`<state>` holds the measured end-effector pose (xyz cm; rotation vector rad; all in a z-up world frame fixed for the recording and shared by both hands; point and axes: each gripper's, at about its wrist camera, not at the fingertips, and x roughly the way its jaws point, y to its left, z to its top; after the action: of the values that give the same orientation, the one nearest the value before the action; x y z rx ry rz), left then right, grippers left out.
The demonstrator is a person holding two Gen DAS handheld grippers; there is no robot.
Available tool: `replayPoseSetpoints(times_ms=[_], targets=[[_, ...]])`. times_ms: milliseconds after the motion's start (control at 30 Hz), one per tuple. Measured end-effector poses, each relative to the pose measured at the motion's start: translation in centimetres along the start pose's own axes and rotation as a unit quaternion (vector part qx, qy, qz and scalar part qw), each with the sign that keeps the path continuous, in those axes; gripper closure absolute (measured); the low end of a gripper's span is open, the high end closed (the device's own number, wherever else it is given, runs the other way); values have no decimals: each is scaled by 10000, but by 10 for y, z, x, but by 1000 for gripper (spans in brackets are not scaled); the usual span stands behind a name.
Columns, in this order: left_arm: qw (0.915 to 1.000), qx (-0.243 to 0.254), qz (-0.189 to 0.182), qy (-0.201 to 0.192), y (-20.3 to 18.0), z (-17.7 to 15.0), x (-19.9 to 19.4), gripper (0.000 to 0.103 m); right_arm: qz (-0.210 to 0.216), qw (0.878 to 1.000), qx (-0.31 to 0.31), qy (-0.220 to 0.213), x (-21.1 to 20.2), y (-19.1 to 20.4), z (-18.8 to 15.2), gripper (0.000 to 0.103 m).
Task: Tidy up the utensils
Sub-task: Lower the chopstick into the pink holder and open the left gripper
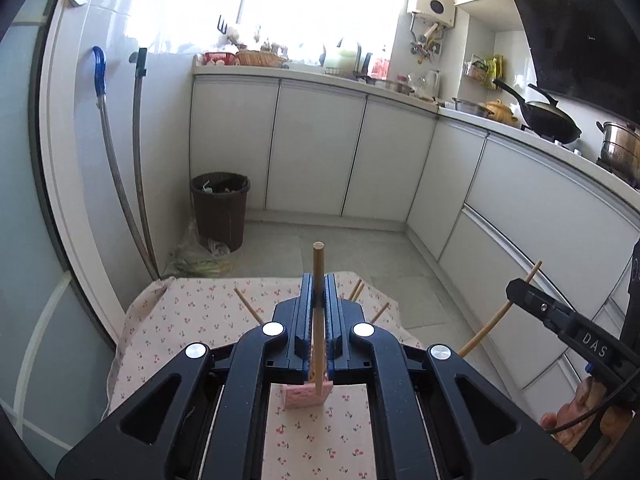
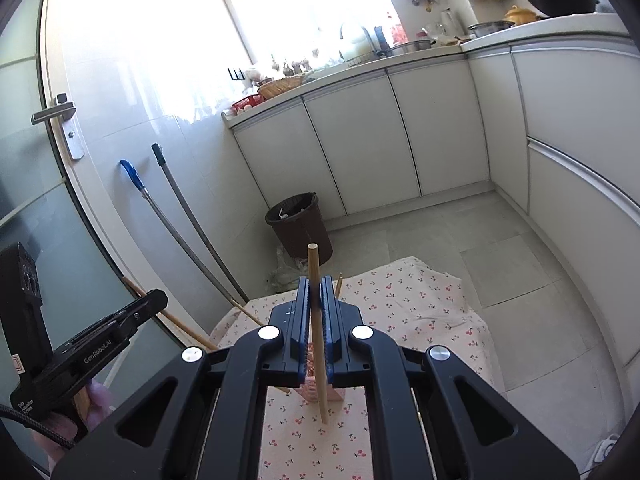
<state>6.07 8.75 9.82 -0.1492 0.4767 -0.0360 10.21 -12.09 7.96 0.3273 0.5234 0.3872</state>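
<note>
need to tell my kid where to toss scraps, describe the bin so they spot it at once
Follow the white base cabinets to their left end, near the tiled wall. On the floor there stands the waste bin: a dark brown round tub, liner folded over its rim, right of two leaning mop handles.

Each fisheye camera sits just behind its own gripper, looking forward and somewhat downward along the fingers. The left gripper [image 1: 319, 292] fills the lower left-wrist view; the right gripper [image 2: 316, 292] fills the lower right-wrist view. Both views share the cherry-print cloth [image 1: 192, 312], brown waste bin [image 1: 220, 208], white cabinets [image 1: 312, 148] and kitchen counter [image 1: 320, 76]; each catches the other gripper at its edge.
</note>
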Motion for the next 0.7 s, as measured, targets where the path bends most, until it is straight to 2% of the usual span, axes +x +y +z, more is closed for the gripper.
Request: replayPoseSetpoints(times_ms=[100,367,533,700], targets=[[9998,8,97,-199,-3,9,5,99,51,10000,38,-52,8,3,7,97],[9990,-185,382,-148,6,2,48,99,145,9997,189,-42,34,4,12,97],[9988,-331,292,220,19,-15,79,97,64,9997,207,-56,47,8,12,97],[9973,-593,300,315,34,-17,70,91,-58,9998,161,-80,58,13,11,97]])
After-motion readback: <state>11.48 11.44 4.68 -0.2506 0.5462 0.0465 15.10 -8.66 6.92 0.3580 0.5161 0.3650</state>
